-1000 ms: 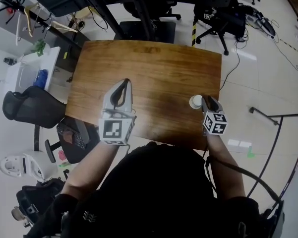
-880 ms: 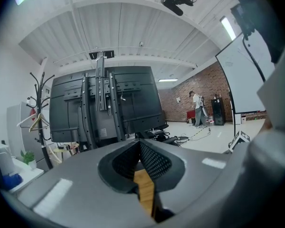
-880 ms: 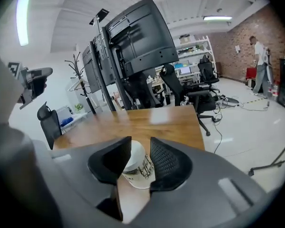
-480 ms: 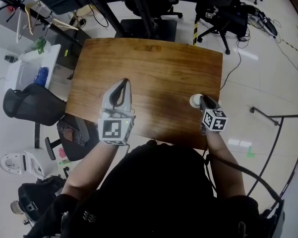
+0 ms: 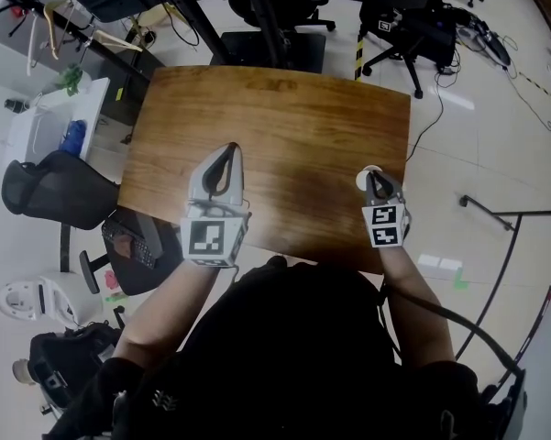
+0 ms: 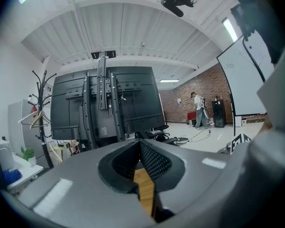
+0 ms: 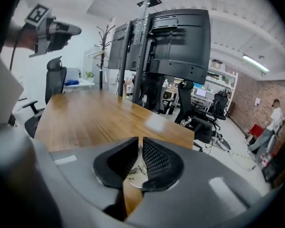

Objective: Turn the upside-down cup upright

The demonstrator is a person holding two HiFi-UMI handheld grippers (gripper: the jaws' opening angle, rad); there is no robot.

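The job is only just getting under way. The cup (image 5: 362,179) is sitting near the right edge of the table (image 5: 284,117), on the side close to the person, and the right gripper (image 5: 373,180) is reaching it from the near side. Its jaws have just been closing. In the right gripper view they are standing almost together, with a strip of the cup's white, dark-printed wall caught between them, so the claw is looking clamped on the cup and not empty. The left gripper (image 5: 231,149) is hovering over the left part of the table, well apart from the cup. Its jaws are lying together with nothing between them, and it is taking no part in the work. What is looking done is the grasp. What is remaining, as far as I can judge, is the whole turn-over and setting the cup back down on its base. From the head view the cup is showing only as a small white round shape at the gripper's tip, so its long axis is running roughly up and down, perhaps leaning a little. Whether that round face is the base or the mouth, I cannot tell. With no open mouth plainly showing, I am taking the cup as not yet upright.
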